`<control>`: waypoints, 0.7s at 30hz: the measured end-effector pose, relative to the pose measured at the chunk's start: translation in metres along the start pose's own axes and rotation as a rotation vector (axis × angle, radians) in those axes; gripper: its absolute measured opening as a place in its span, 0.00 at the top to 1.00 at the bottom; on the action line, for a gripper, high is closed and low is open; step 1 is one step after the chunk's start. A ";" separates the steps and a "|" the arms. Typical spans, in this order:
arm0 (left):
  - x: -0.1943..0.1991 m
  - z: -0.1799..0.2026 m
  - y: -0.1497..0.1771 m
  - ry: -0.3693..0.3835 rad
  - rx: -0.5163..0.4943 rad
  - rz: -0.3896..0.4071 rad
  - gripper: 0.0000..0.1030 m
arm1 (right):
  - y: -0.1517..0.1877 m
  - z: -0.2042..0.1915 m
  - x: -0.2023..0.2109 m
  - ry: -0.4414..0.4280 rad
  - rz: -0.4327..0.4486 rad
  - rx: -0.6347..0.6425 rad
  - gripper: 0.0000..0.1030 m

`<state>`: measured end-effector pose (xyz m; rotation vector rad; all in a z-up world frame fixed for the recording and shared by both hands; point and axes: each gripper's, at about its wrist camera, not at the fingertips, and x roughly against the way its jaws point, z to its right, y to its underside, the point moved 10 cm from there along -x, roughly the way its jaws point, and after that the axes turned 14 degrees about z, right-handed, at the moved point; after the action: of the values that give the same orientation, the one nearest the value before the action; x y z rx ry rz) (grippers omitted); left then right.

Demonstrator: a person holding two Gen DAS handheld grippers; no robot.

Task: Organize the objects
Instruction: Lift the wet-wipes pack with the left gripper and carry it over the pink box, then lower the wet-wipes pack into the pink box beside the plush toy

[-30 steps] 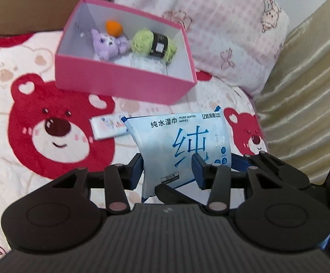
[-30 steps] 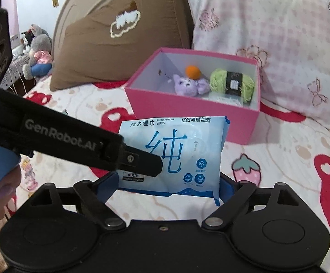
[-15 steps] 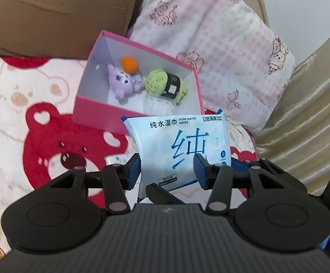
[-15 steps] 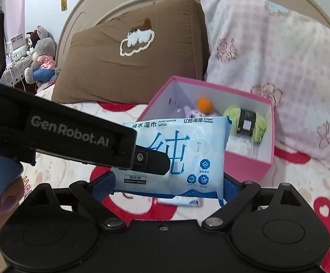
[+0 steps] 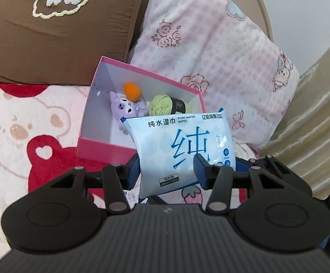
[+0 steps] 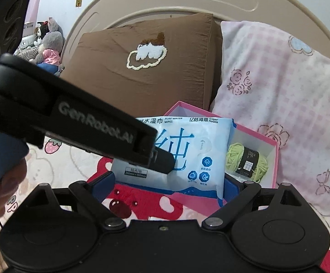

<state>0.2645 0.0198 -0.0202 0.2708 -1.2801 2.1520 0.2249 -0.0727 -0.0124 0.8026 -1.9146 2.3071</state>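
A light-blue wet wipes pack (image 5: pixel 183 141) (image 6: pixel 199 141) hangs in the air just in front of and above the near wall of the pink box (image 5: pixel 101 150) (image 6: pixel 276 166). My left gripper (image 5: pixel 167 170) is shut on the pack's lower left part, one finger (image 6: pixel 119 141) lying across its printed face. My right gripper (image 6: pixel 166 184) spans the pack's width, with its pads against both ends. In the box lie a purple plush (image 5: pixel 125 109), an orange piece (image 5: pixel 131 91) and a green yarn ball (image 5: pixel 160 107) (image 6: pixel 244 161).
The box sits on a bear-print blanket (image 5: pixel 16 125), against a brown pillow (image 5: pixel 51 34) and a pink checked pillow (image 5: pixel 210 56). Behind is a beige headboard (image 6: pixel 187 0). Gold fabric (image 5: pixel 313 113) hangs at the right. A hand (image 6: pixel 1 193) holds the left gripper.
Both grippers have carried the pack up and toward the box, so it now overlaps the box's near wall. The small white packet on the blanket has dropped out of view.
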 end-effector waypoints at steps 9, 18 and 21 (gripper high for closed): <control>-0.034 -0.002 -0.019 -0.007 -0.046 -0.004 0.54 | -0.013 0.014 -0.020 -0.097 0.012 0.087 0.06; -0.088 -0.011 -0.020 -0.073 -0.194 -0.017 0.57 | -0.008 0.050 -0.074 -0.122 -0.059 -0.031 0.21; -0.106 -0.017 -0.018 -0.089 -0.216 -0.041 0.59 | 0.000 0.061 -0.091 -0.127 -0.109 -0.059 0.26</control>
<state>0.3611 -0.0021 -0.0646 0.3025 -1.5300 1.9668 0.3258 -0.1031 -0.0433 1.0418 -1.9240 2.1760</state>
